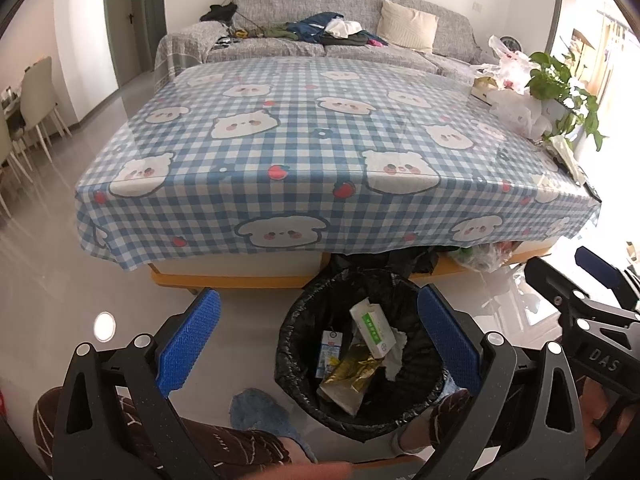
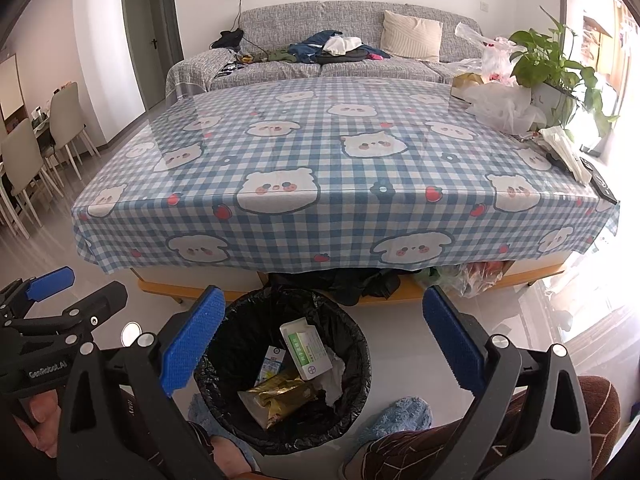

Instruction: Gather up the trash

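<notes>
A round trash bin (image 1: pixel 296 320) (image 2: pixel 356 344) with a black liner stands on the floor in front of the table. In it lie a white and green box (image 1: pixel 372 328) (image 2: pixel 306 350), a blue and white carton (image 1: pixel 329 350) (image 2: pixel 273 362), a gold wrapper (image 1: pixel 352 372) (image 2: pixel 280 394) and crumpled white paper (image 1: pixel 398 354) (image 2: pixel 334 372). My left gripper (image 1: pixel 320 340) is open and empty above the bin. My right gripper (image 2: pixel 320 340) is open and empty above it too, and shows at the right of the left wrist view (image 1: pixel 576 280).
The table (image 1: pixel 304 140) (image 2: pixel 320 160) wears a blue checked cloth with bears. Plastic bags (image 1: pixel 512 80) (image 2: pixel 500 96) and a potted plant (image 1: pixel 560 80) (image 2: pixel 556 68) sit at its right end. Bags lie under it (image 2: pixel 472 276). A grey sofa (image 2: pixel 352 40) stands behind, chairs (image 2: pixel 36 156) at left.
</notes>
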`<state>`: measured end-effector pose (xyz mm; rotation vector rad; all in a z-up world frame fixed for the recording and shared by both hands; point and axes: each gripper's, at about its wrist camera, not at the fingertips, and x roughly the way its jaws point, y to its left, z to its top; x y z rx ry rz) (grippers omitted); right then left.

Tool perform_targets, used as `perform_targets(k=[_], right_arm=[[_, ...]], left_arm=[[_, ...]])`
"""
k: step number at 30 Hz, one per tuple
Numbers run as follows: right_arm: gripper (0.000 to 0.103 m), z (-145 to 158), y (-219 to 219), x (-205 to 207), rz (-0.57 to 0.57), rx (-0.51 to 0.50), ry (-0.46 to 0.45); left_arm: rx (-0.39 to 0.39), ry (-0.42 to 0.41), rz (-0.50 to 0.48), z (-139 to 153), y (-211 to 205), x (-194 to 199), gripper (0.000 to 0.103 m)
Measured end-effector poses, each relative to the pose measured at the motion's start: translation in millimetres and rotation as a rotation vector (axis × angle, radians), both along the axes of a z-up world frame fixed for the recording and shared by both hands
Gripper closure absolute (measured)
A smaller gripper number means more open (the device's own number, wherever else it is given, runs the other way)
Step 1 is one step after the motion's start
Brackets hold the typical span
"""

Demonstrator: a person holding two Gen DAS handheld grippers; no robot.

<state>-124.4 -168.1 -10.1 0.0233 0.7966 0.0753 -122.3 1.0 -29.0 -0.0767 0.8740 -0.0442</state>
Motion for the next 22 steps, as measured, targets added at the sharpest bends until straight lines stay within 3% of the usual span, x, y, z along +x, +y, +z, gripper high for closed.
perform_targets(k=[22], right_arm=[[0.008, -1.3, 1.3, -0.8, 0.001, 0.001, 0.001]], left_arm=[[0.005, 0.001, 0.001, -0.3, -2.3, 0.3, 0.006]])
